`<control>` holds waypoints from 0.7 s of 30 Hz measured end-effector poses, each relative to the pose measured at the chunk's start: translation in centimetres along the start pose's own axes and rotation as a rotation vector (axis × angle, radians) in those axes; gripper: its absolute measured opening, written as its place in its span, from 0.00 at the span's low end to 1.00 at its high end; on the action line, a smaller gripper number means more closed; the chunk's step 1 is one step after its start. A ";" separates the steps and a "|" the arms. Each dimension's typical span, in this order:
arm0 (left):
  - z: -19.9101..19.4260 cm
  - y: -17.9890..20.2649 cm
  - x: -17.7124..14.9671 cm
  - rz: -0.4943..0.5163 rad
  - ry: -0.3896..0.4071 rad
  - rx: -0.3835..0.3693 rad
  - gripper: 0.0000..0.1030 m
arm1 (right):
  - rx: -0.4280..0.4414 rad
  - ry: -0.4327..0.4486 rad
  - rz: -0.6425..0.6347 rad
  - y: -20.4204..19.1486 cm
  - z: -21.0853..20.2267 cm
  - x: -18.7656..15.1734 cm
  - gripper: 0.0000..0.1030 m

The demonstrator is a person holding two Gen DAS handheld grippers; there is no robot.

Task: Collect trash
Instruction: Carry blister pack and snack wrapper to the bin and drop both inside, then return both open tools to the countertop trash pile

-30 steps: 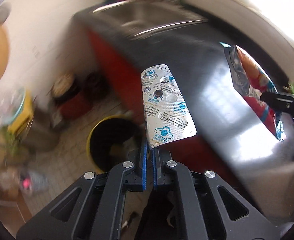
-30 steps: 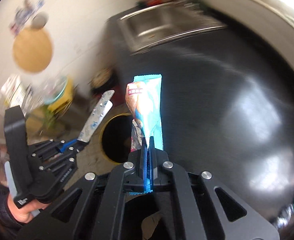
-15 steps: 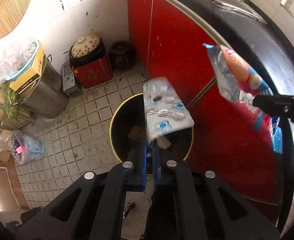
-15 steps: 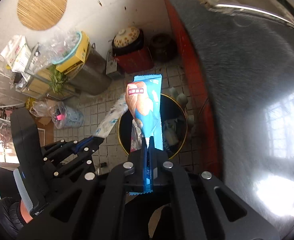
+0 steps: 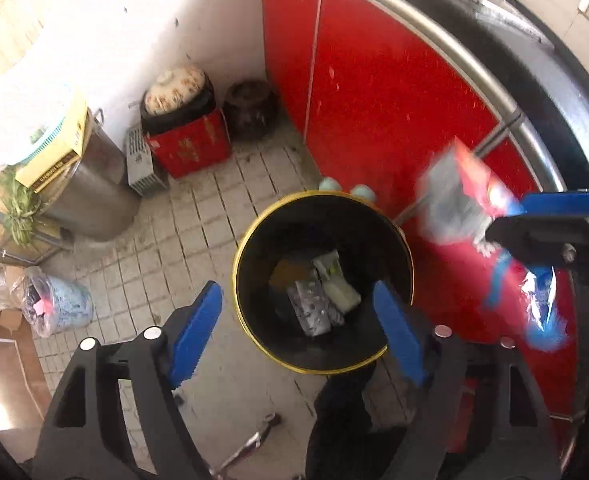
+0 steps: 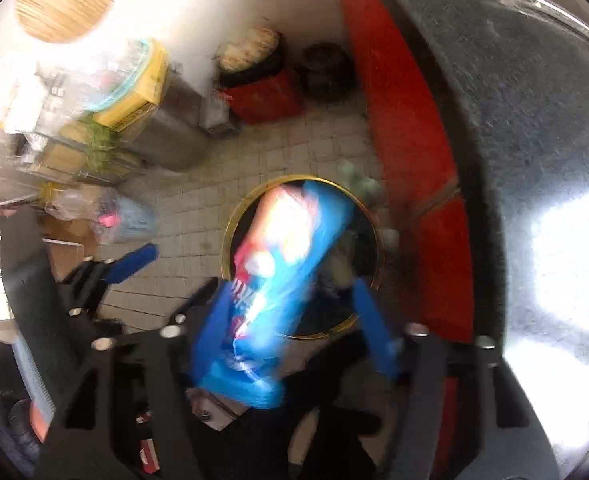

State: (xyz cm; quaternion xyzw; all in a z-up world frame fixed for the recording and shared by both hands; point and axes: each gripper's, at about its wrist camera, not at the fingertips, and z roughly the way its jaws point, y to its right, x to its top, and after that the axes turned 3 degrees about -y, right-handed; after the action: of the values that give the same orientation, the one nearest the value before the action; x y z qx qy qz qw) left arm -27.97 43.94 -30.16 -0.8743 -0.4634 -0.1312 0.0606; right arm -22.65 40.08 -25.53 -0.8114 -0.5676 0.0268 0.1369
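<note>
Red cabinet [image 5: 374, 92], tiled floor [image 5: 222, 208], yellow-rimmed bin [image 5: 254, 228]; both fingers [image 5: 196, 336] wide apart, empty.

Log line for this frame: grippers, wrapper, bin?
left gripper: open, nothing held | right gripper: open | wrapper: blurred, loose between right fingers, above bin | bin: trash inside, blister pack among it

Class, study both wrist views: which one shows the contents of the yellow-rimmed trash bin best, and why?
The left wrist view: it looks straight into the trash bin between the open left gripper, showing wrappers on the bottom. In the right wrist view, the blurred blue snack wrapper at the open right gripper covers most of the bin's opening.
</note>
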 end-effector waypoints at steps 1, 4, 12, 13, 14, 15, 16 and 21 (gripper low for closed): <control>-0.1 0.0 0.0 0.002 -0.004 0.001 0.74 | 0.003 0.004 -0.007 -0.2 -0.2 -0.1 0.64; -0.5 -0.1 -0.2 0.003 -0.008 0.008 0.75 | 0.027 0.020 -0.010 -0.5 -1.3 -0.8 0.64; -3.5 0.5 -0.8 0.009 0.018 0.032 0.83 | 0.037 0.089 0.005 -0.8 -5.7 -2.7 0.64; -4.0 0.5 -0.8 0.004 0.023 0.028 0.84 | 0.044 0.104 0.013 -0.6 -6.5 -3.0 0.65; -4.7 0.7 -0.8 -0.003 0.029 0.024 0.84 | 0.050 0.120 0.020 -0.4 -7.5 -3.4 0.67; -5.3 1.0 -0.7 -0.008 0.038 0.021 0.85 | 0.048 0.143 0.031 -0.1 -8.9 -4.1 0.69; -6.3 1.5 -0.6 -0.007 0.053 0.013 0.86 | 0.044 0.172 0.043 0.3 -10.4 -4.9 0.71; -10.3 6.0 -0.1 0.066 0.126 0.003 0.89 | -0.027 0.311 0.157 4.7 -17.8 -10.3 0.77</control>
State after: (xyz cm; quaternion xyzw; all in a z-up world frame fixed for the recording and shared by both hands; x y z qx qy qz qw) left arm -24.84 38.13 -20.24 -0.8790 -0.4298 -0.1831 0.0952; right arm -18.47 25.56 -10.79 -0.8495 -0.4746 -0.0960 0.2096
